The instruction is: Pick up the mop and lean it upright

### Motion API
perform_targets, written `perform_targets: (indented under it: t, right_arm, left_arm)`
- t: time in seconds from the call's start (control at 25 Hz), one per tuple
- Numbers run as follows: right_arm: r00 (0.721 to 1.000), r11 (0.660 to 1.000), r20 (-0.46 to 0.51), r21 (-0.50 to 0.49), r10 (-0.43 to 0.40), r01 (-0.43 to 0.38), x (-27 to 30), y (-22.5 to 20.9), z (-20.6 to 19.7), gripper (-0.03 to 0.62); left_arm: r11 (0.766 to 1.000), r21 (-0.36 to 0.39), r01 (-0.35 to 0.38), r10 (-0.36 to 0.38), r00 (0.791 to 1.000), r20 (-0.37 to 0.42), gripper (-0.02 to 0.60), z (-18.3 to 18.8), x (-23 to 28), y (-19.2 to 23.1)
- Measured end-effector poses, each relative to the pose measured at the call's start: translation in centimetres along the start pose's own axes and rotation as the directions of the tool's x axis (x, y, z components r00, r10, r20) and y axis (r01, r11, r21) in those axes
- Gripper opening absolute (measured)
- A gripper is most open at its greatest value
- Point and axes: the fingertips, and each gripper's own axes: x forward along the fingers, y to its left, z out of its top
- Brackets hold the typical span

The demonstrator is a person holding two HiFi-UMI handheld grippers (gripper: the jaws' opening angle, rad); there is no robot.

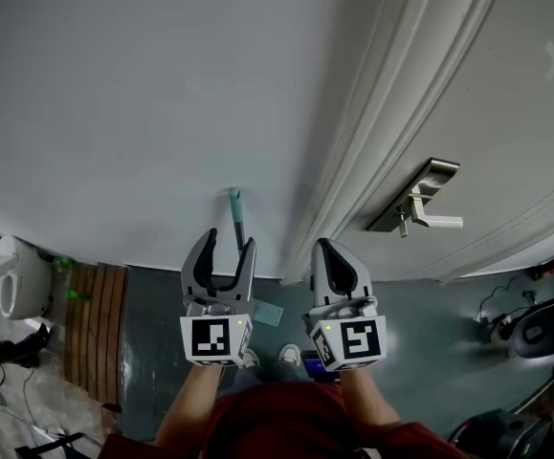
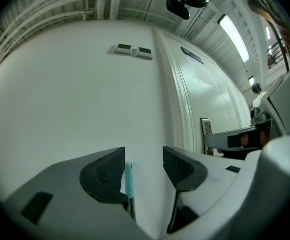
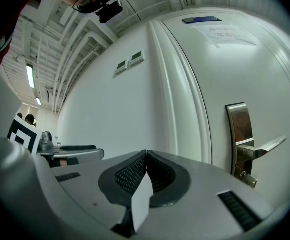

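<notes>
The mop stands upright against the white wall [image 1: 114, 113]. Its teal handle tip [image 1: 234, 199] tops a dark shaft, and the pale teal mop head [image 1: 269, 312] rests on the floor below. My left gripper [image 1: 229, 247] is open, its jaws on either side of the shaft just below the tip. In the left gripper view the handle [image 2: 128, 179] stands between the jaws of the left gripper [image 2: 143, 156], close to the left pad, with a wide gap to the right pad. My right gripper [image 1: 329, 250] is shut with nothing in it; its jaws meet in the right gripper view [image 3: 146, 154].
A white door with a metal lever handle [image 1: 430, 204] is to the right, past the moulded door frame [image 1: 353, 161]. A slatted wooden board [image 1: 95, 323] and a white seat [image 1: 13, 275] lie at left. Dark equipment and cables [image 1: 535, 323] sit on the floor at right.
</notes>
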Motion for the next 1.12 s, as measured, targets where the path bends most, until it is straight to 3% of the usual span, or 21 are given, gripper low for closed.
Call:
perform_targets:
  t: [0.4, 0.6, 0.96, 1.12]
  right_arm:
    - [1.0, 1.0, 0.002, 0.005, 0.002, -0.002, 0.0, 0.1, 0.0, 0.017]
    - [1.0, 1.0, 0.011, 0.002, 0.006, -0.006, 0.0, 0.3, 0.4, 0.017]
    - [1.0, 1.0, 0.019, -0.004, 0.016, -0.016, -0.2, 0.4, 0.8, 0.017]
    - [0.999, 1.0, 0.016, -0.008, 0.027, -0.027, -0.3, 0.6, 0.8, 0.017]
  left_arm:
    - [0.999, -0.001, -0.041, 0.041, 0.999, -0.017, 0.242, 0.1, -2.4, 0.7]
    - [1.0, 0.012, -0.028, 0.029, 0.999, -0.034, 0.221, 0.4, -2.6, 0.7]
    - [0.997, 0.014, -0.074, 0.073, 0.996, 0.044, 0.021, 3.0, -3.9, 1.1]
    - [0.996, 0.033, -0.08, 0.078, 0.995, 0.059, 0.014, 3.5, -4.2, 1.1]
